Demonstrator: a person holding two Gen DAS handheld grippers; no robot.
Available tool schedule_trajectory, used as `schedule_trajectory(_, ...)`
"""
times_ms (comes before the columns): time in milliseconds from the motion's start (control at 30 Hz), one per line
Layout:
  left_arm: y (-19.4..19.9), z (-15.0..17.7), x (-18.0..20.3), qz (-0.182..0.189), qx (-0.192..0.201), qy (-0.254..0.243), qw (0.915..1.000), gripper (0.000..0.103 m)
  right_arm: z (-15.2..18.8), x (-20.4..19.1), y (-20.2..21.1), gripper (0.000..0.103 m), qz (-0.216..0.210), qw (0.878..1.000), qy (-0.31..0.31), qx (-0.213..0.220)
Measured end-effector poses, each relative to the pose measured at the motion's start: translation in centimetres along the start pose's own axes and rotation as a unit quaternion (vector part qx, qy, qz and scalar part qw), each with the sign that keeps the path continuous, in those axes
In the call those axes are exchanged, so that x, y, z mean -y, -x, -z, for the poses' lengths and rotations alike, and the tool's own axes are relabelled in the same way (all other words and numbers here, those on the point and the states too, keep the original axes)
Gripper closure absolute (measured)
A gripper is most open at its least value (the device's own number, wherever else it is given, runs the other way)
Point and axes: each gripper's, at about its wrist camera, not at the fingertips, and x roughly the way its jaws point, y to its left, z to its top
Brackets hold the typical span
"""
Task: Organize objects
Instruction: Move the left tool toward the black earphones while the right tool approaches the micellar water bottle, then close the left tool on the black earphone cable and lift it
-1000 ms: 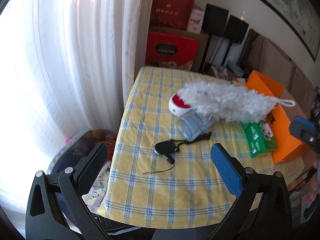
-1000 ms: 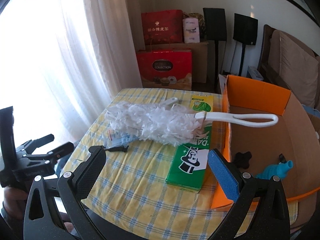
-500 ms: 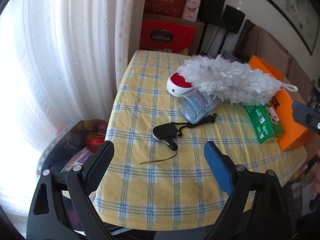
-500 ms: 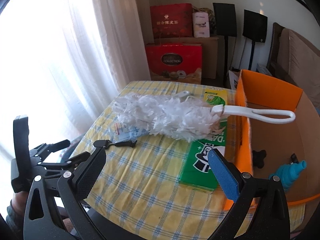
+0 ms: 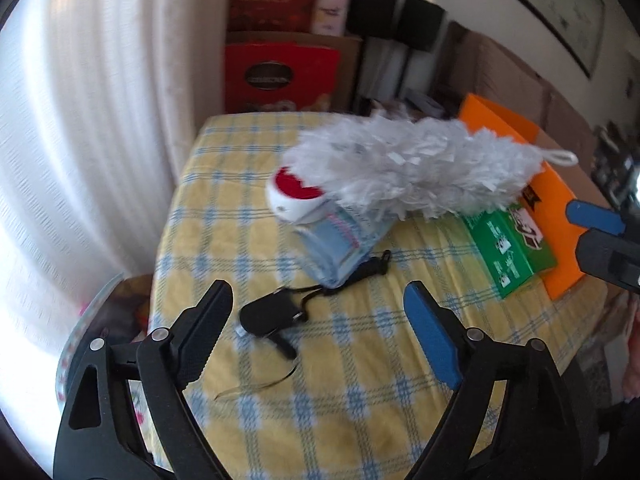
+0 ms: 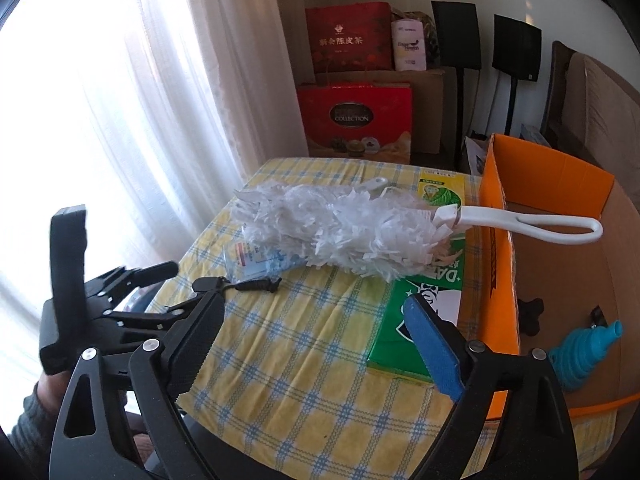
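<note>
My left gripper (image 5: 318,326) and right gripper (image 6: 314,330), fingers narrowing yet apart and empty, face the fluffy white shredded-strip duster (image 6: 340,228), its looped plastic handle resting over the orange cardboard box (image 6: 500,264) at right.

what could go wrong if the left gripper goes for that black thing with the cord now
1. The small black device trails a thin cord toward the table edge, and another cord runs under the clear plastic packet; lifting could snag or drag the packet.
2. The fluffy white duster rests on that packet and on the green box, so it might shift or slide.
3. The left gripper has open jaws that have just been closing with nothing between them; they might shut too early.
</note>
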Motion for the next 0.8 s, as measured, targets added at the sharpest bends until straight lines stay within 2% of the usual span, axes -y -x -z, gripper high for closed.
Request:
schedule_trajectory(167,-2.1,-1.0,0.9,0.015,-0.022,-0.040,0.9988,0.021,0.1,0.4,0.1,0.010,0.000,1.000,-0.006,-0.001)
schedule_trajectory(367,-3.8,-2.2,1.1,0.042,-0.044,-0.056,0.9966,0.022,0.0,0.8,0.1,0.010,0.000,1.000,-0.010,-0.002)
schedule_trajectory(433,-4.3,-2.5,1.1,0.047,-0.053,-0.057,0.9959,0.024,0.1,0.9,0.1,0.010,0.001,1.000,-0.011,-0.003)
schedule_trajectory(467,-4.6,-2.5,1.1,0.049,-0.059,-0.057,0.9954,0.029,0.1,1.0,0.0,0.010,0.001,1.000,-0.013,-0.004)
schedule_trajectory(633,-4.6,-2.3,1.2,0.047,-0.067,-0.060,0.9948,0.037,0.4,1.4,-0.1,0.010,0.002,1.000,-0.017,-0.006)
schedule_trajectory(800,-3.7,-1.3,1.8,0.057,-0.071,-0.063,0.9938,0.039,0.6,1.7,-0.2,0.010,0.001,1.000,-0.022,-0.009)
